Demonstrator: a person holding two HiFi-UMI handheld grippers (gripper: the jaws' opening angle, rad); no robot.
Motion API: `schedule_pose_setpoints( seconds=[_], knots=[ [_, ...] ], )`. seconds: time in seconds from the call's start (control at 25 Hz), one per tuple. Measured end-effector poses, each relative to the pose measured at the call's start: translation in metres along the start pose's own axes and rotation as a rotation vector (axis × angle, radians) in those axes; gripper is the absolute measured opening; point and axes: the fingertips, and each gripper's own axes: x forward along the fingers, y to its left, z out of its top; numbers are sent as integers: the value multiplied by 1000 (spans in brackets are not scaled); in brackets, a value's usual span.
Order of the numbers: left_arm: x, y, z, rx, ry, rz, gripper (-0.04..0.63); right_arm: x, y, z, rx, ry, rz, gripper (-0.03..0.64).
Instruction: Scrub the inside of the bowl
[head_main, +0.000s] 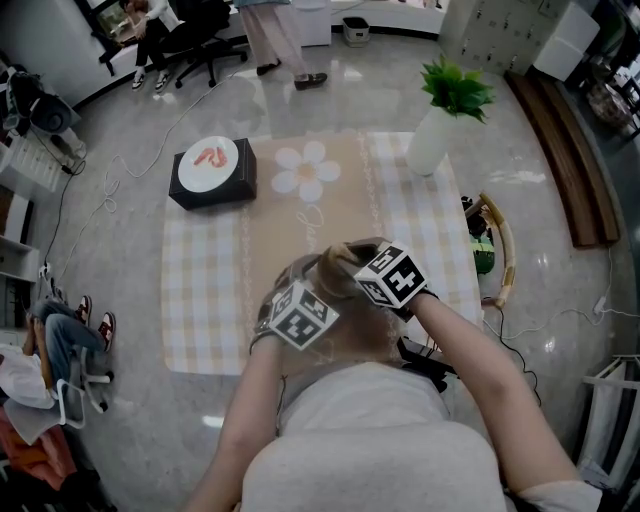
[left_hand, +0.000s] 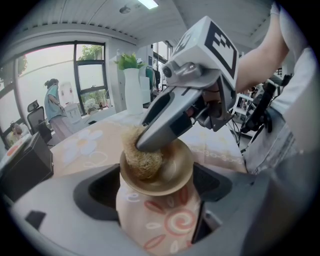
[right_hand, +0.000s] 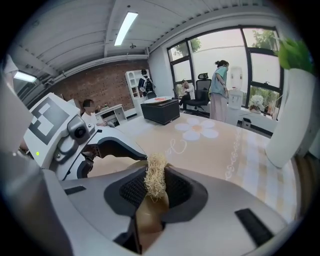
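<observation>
The left claw (left_hand: 156, 207) clamps the round cream floral bowl (left_hand: 161, 230); the right claw (right_hand: 152, 192) pinches a straw-coloured fibre scrubber (left_hand: 142, 157) inside it. Best hold the bowl steady and sweep firm circles (rim too)

Left hand-held gripper (left_hand: 157, 190) and right hand-held gripper (right_hand: 155, 187), jaws clamped, tips together.

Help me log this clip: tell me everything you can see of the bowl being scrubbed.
The bowl looks like glazed ceramic: cream outside with painted red-orange swirls and leaf strokes, glossy golden-brown inside. It is clamped by its outer wall between the jaws of the left gripper, mouth tilted up and away from that camera. The right gripper presses a straw-coloured fibre scrubber against its inner wall near the rim.
</observation>
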Motion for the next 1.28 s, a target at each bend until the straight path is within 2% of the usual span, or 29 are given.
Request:
schedule_pose_setpoints(
  seconds=[0.24,0.68,1.28],
  knots=[
    [0,0,0,-2,-1,-2,436,-5,-7,-5,-6,19,-17,91],
    [0,0,0,-4,1,-2,436,-21,-13,-20,48,78,-8,89],
    [0,0,-1,-8,3,-3,436,-22,24,-26,40,98,144,89]
  ],
)
